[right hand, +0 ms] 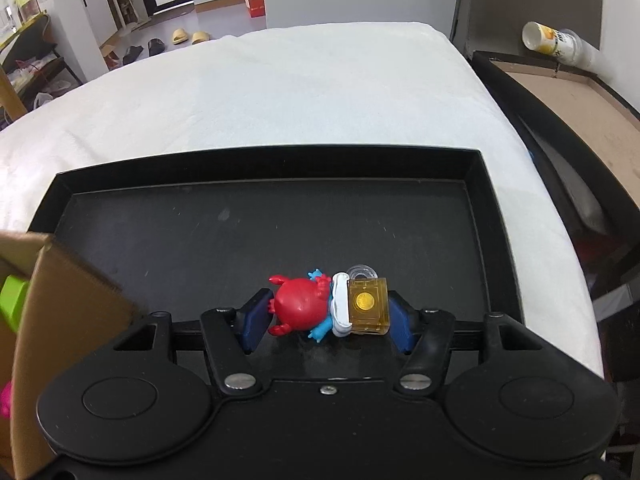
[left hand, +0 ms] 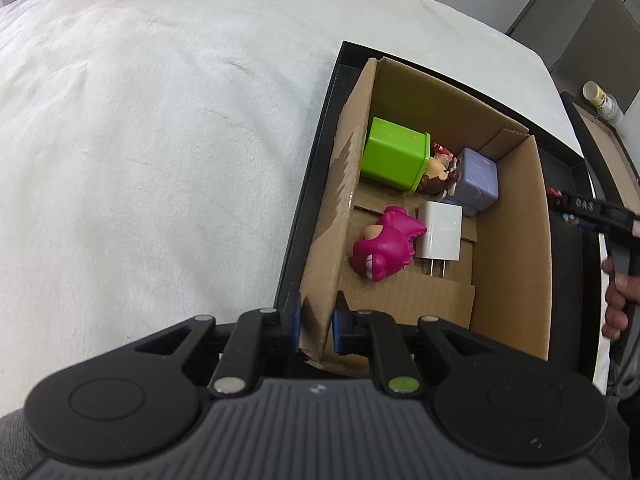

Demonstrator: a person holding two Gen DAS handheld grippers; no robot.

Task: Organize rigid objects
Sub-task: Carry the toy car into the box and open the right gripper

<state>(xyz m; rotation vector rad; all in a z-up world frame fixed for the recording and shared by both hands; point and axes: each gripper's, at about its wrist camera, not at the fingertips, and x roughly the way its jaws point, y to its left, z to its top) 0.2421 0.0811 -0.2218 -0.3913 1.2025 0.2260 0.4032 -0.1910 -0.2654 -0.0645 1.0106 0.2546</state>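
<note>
Left wrist view: my left tool (left hand: 316,326) is clamped on the near wall of the cardboard box (left hand: 512,248), lower centre; the box sits in a black tray (left hand: 316,152) on white bedding (left hand: 160,140); inside lie a green cube (left hand: 394,154), a lilac cube (left hand: 476,182), a white charger (left hand: 439,232) and a pink figure (left hand: 386,244). Right wrist view: my right tool (right hand: 326,314), lower centre, grips a red-and-blue figure (right hand: 304,306) with an amber block (right hand: 367,310), over the tray floor.
</note>
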